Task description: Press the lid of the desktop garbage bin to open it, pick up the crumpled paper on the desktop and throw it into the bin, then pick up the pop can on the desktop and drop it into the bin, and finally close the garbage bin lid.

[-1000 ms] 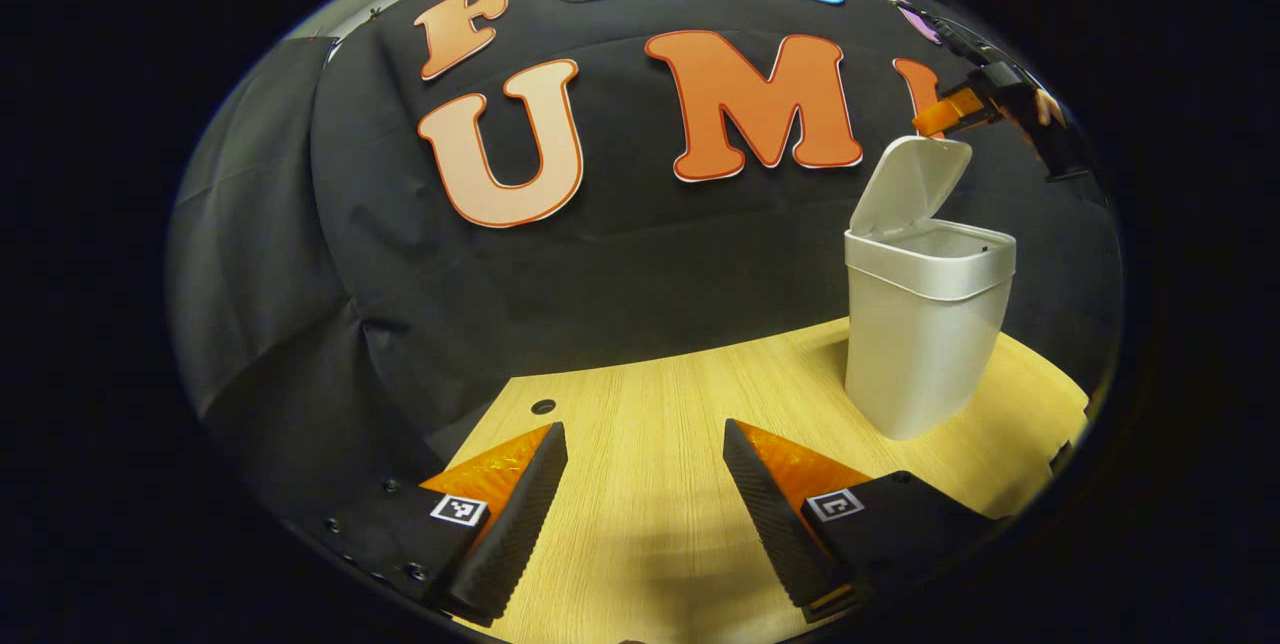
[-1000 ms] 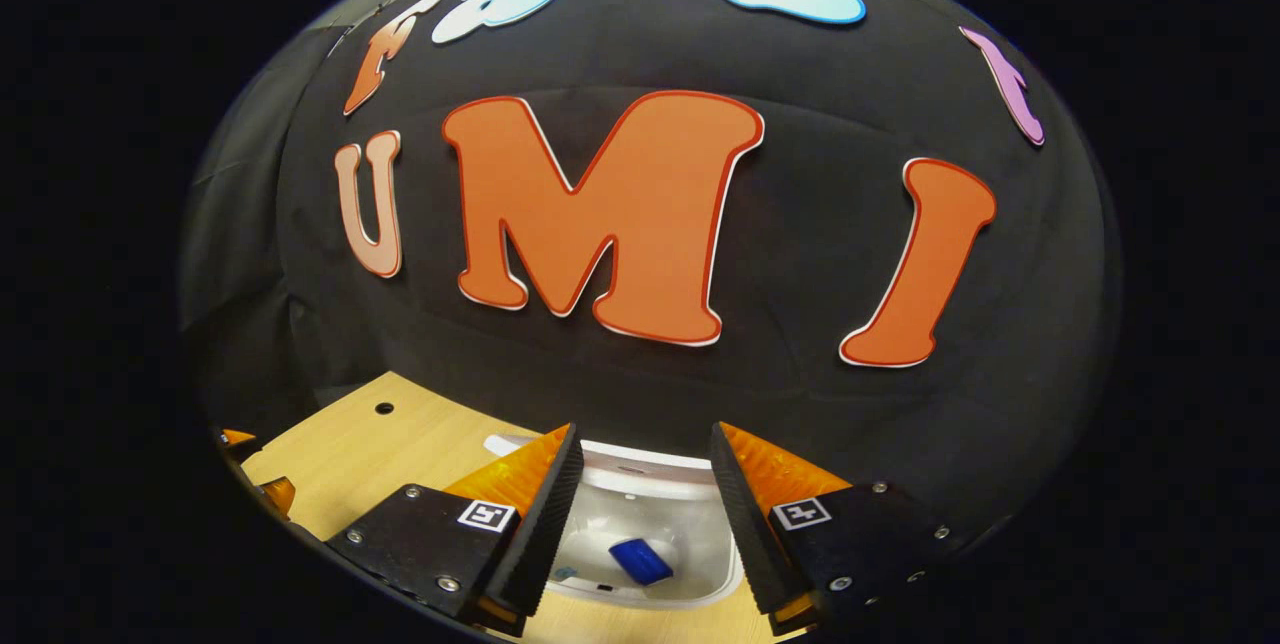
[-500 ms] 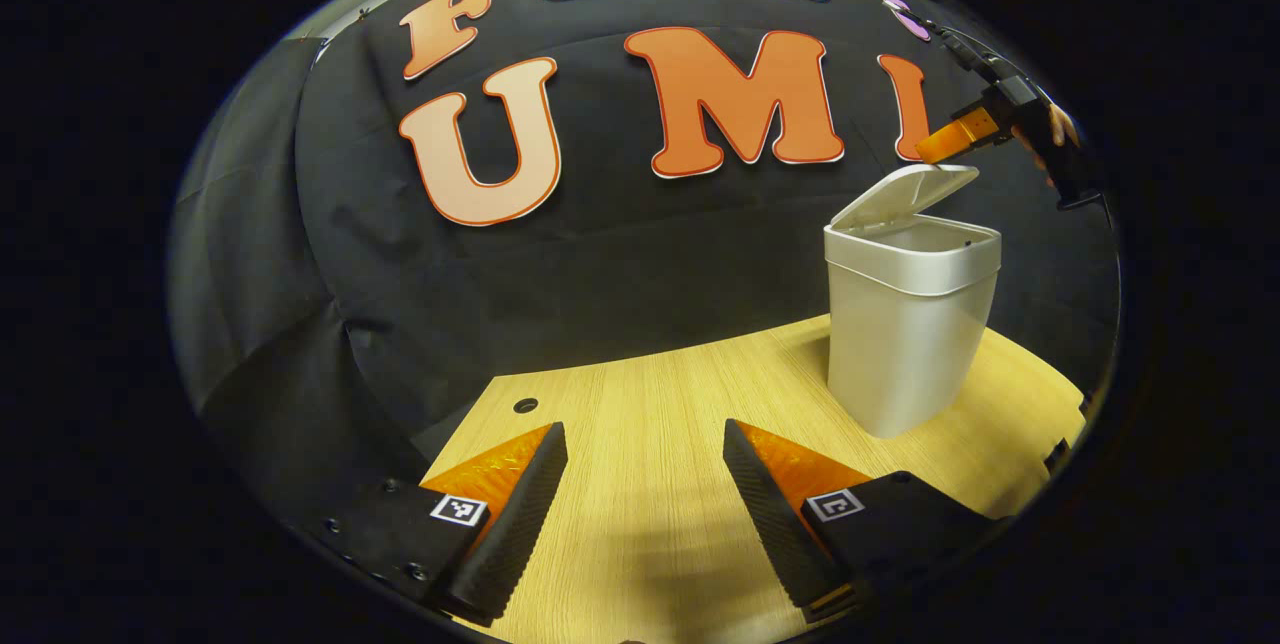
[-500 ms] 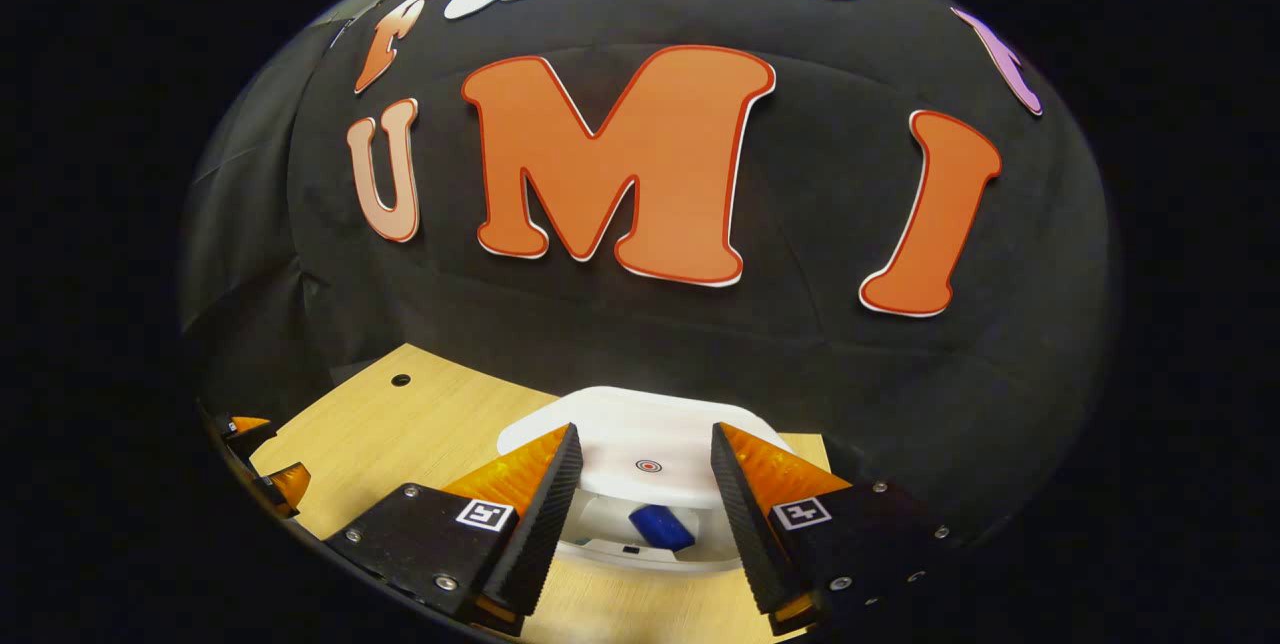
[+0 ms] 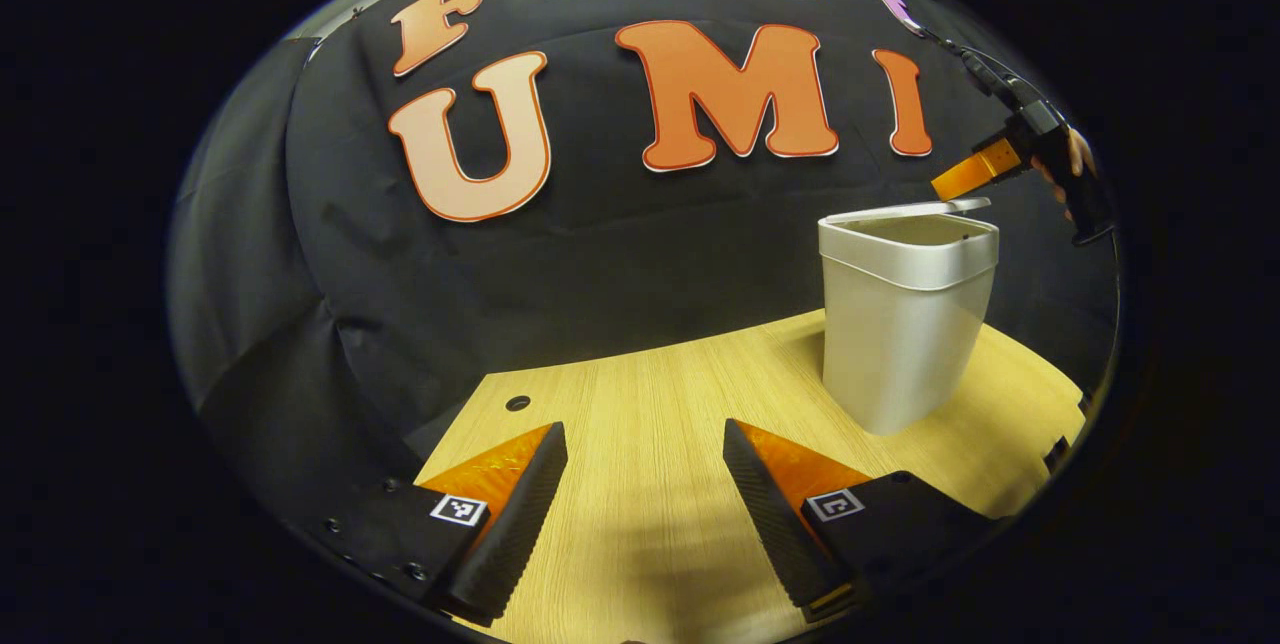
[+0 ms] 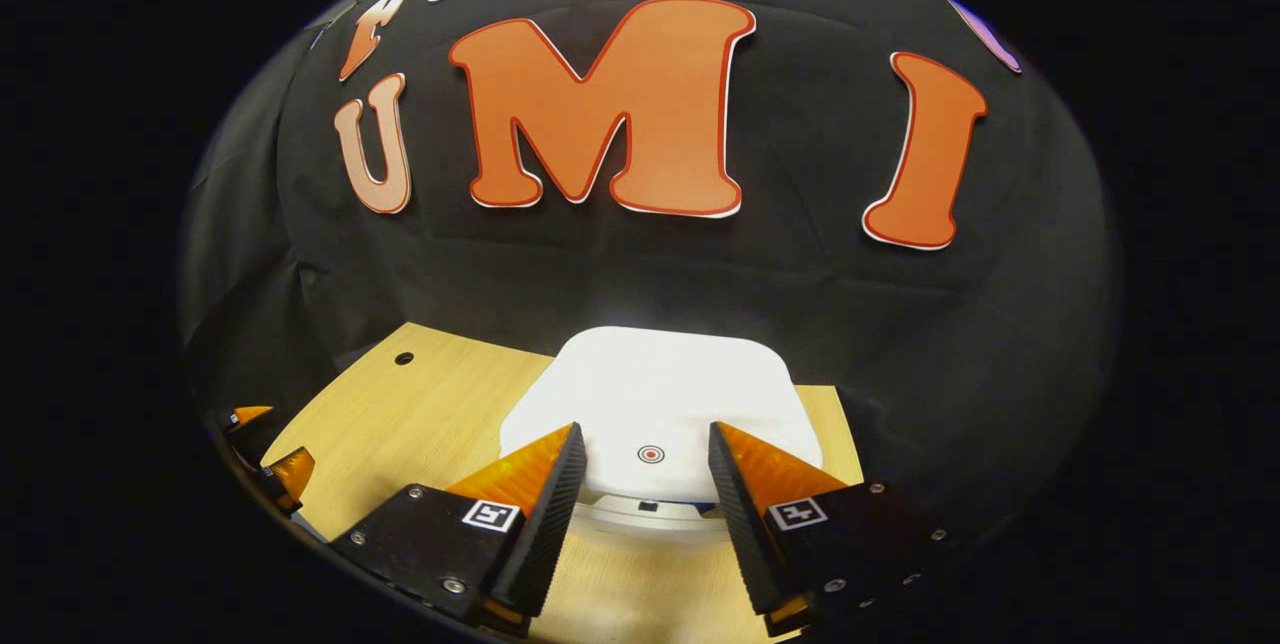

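Garbage bin point(image 5: 905, 324) stands at the far right of the wooden desk point(image 5: 650, 424), near the black cloth wall point(image 5: 600, 264). Its white lid point(image 6: 660, 399) lies almost flat, a thin gap showing at the front rim, with a small red target mark on top. A round hole point(image 5: 517, 403) sits at the desk's far left edge. Right tongs point(image 6: 640, 484) hover spread apart over the lid's front edge, holding nothing. Left tongs point(image 5: 645, 494) hang spread wide and empty above bare desk.
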